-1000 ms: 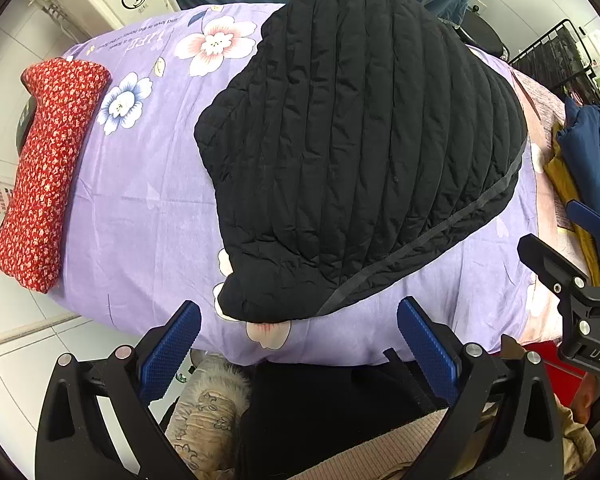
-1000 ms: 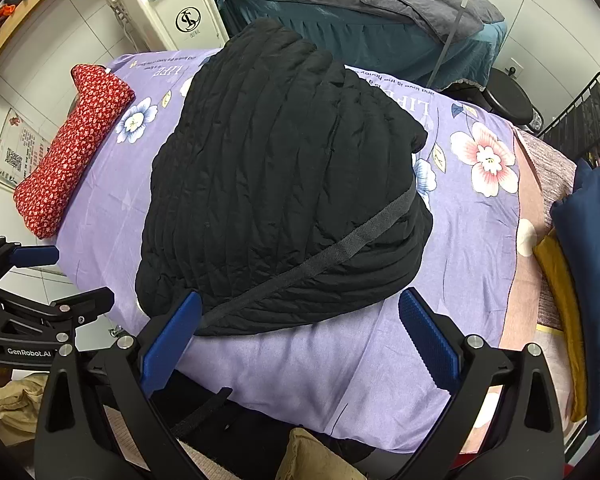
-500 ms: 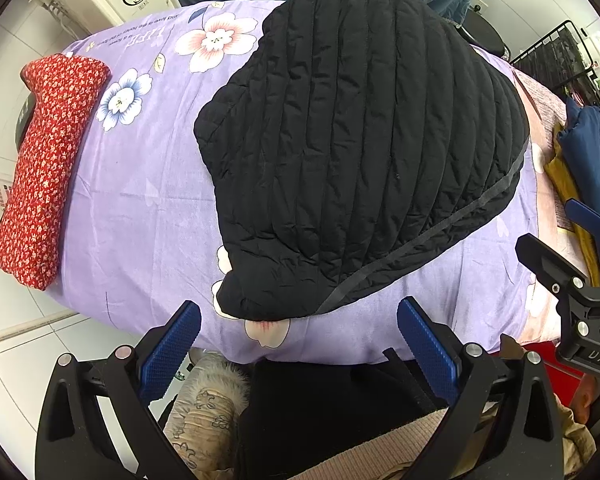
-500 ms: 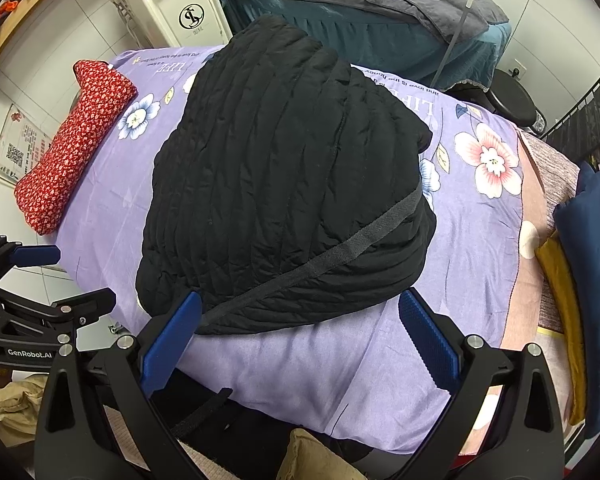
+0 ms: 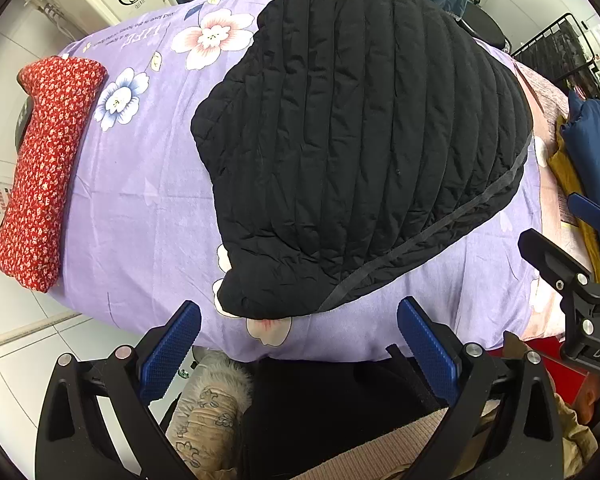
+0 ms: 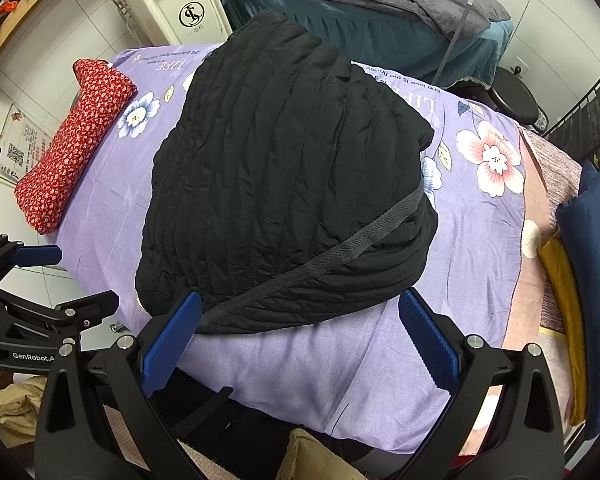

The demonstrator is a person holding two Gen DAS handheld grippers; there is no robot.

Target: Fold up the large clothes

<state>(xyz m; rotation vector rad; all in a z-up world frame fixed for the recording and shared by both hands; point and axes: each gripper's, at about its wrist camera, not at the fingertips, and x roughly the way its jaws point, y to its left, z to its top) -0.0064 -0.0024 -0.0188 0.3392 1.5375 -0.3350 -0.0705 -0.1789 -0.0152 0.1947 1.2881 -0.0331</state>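
A black quilted garment (image 5: 360,140) lies folded in a thick bundle on the purple flowered bedsheet (image 5: 140,200); it also shows in the right wrist view (image 6: 284,192), with a grey tape trim across its near end. My left gripper (image 5: 298,344) is open and empty, held back from the bed's near edge, off the garment. My right gripper (image 6: 300,336) is open and empty just short of the garment's near edge. Each gripper shows at the side of the other's view.
A red patterned pillow (image 5: 44,160) lies at the bed's left end. Navy and mustard clothes (image 6: 592,260) are stacked at the right. A white machine (image 6: 172,4) and a teal bed (image 6: 380,20) stand behind. A black rack (image 5: 556,56) stands at the far right.
Nearly nothing: both grippers stay open and empty; the views shift only slightly.
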